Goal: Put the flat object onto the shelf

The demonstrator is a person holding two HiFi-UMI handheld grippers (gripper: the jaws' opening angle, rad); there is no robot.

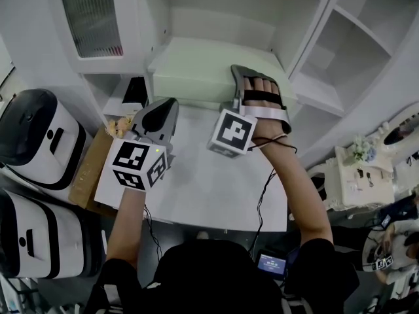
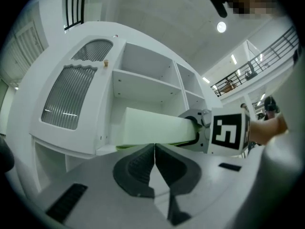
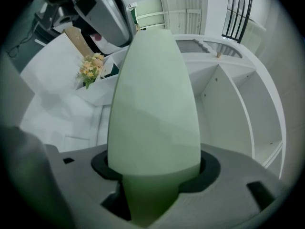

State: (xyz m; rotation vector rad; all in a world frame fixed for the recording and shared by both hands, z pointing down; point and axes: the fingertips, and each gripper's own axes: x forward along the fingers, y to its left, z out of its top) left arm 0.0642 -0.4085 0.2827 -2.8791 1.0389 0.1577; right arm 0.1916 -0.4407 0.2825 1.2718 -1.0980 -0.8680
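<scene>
A white table [image 1: 216, 182] stands against a white shelf unit [image 1: 308, 90] with open compartments. At 12 o'clock from the table's middle is a wide low bay.

The flat object [image 1: 196, 70] is a thick, pale green slab with a matte face. It lies level, with its far part inside that low bay and its near end sticking out towards the person. I cannot tell whether its underside already rests on the bay floor.

It looks light and stiff enough to stay straight when held by one end, and perhaps slightly yielding at the surface. A firm pinch across its thickness at the near edge should suit it better than a hard squeeze. Held that far out, the free end may sag or swing, so sliding it in along the floor looks safer than carrying it in the air.

The right gripper [image 1: 242, 87], at the slab's 3 o'clock corner, has its jaws spread wide and clamped over the slab's near end, above and below.

The left gripper [image 1: 160, 113] hangs at 7 o'clock from the slab, over the table. Its jaws are pressed together with nothing between them.

A small bunch of flowers [image 1: 119, 126] sits at 9 o'clock of that gripper. Beyond it, two black-and-white appliances [image 1: 39, 136] stand at the far left.
</scene>
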